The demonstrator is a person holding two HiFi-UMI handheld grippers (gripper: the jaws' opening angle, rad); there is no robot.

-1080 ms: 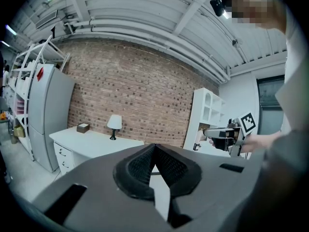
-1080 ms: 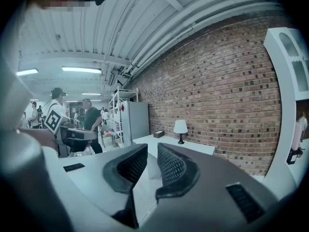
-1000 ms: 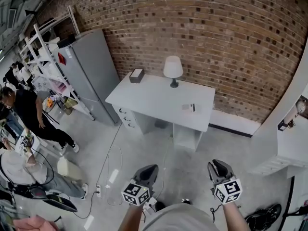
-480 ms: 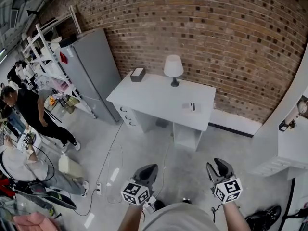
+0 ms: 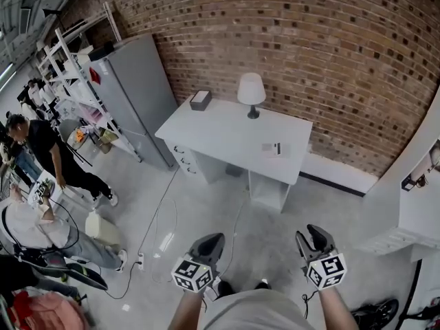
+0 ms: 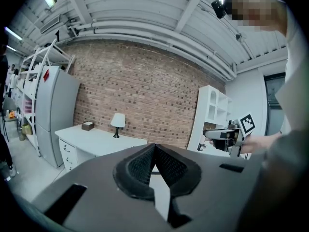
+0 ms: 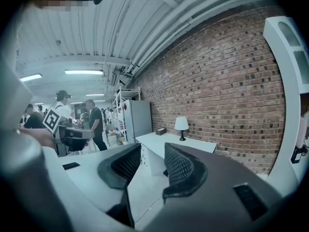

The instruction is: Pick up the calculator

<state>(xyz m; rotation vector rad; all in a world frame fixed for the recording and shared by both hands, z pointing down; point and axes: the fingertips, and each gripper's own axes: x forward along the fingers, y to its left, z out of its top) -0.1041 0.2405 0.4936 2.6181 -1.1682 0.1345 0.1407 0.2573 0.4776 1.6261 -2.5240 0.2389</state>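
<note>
The calculator (image 5: pixel 272 149), a small grey slab, lies on the right part of the white desk (image 5: pixel 220 129) against the brick wall. It is too small to make out in either gripper view. Both grippers hang low over the floor, well short of the desk. My left gripper (image 5: pixel 214 238) is shut, its pads meeting with nothing between them (image 6: pixel 154 148). My right gripper (image 5: pixel 311 231) has just been opening and stands open, its jaws empty (image 7: pixel 152 151).
A white lamp (image 5: pixel 251 91) and a dark tissue box (image 5: pixel 201 100) stand at the desk's back. A grey refrigerator (image 5: pixel 134 91) and shelving (image 5: pixel 69 60) are left of it. People (image 5: pixel 41 150) stand at far left. Cables (image 5: pixel 161 232) cross the floor. A white shelf unit (image 5: pixel 419 212) is right.
The right gripper's jaws have parted. The desk sits slightly lower and nearer in the head view, and the people at the left have shifted.
</note>
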